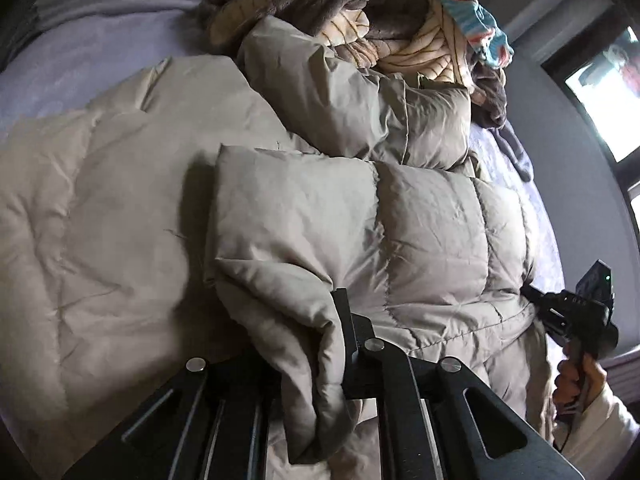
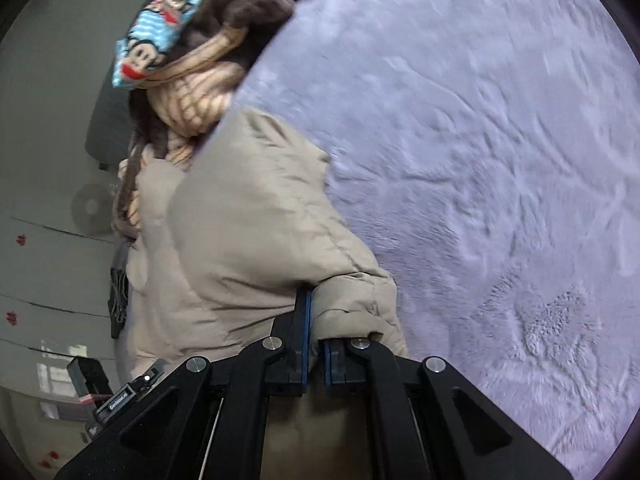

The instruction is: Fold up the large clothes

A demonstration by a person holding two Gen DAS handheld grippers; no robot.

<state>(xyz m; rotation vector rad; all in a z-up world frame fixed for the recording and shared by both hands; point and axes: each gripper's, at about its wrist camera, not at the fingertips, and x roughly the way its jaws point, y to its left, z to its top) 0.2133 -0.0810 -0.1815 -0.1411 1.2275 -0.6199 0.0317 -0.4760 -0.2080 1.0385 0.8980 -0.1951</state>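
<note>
— While the left wrist view is up: where does the jacket [image 1: 360, 220] lie from the left gripper [image 1: 320, 360]?

— Straight ahead, toward twelve o'clock. The left gripper is clamped on a bunched hem edge right at its fingers, and the quilted body runs away from it across the bed [image 1: 80, 48] toward the pile of clothes [image 1: 360, 12] at the far end.

— And the long axis?

— From six to about one o'clock in this view. A folded panel lies on top, with the paler lining spread out toward nine o'clock.

— Where is the other hand?

— The right gripper [image 1: 532, 296] shows at four o'clock, touching the jacket's right edge, held by the person's hand [image 1: 576, 376]. Both sit at the near end of the jacket, one on each side.

— Now the right wrist view.

— Here the right gripper [image 2: 316, 344] has its jaws pinched on a fold of the jacket [image 2: 240, 240], fabric bulging over the fingers at twelve o'clock. The jacket's bulk lies to eleven o'clock, stretching up to the pile of clothes [image 2: 192, 60] at the top.

— And to the right?

— Bare bed [image 2: 480, 160] from one to four o'clock.

— So which way does the next fold go?

— My guess: along the long axis, carrying the near end forward toward the pile. Both grippers hold that end, so neither is nearer; they would need to travel together.
</note>
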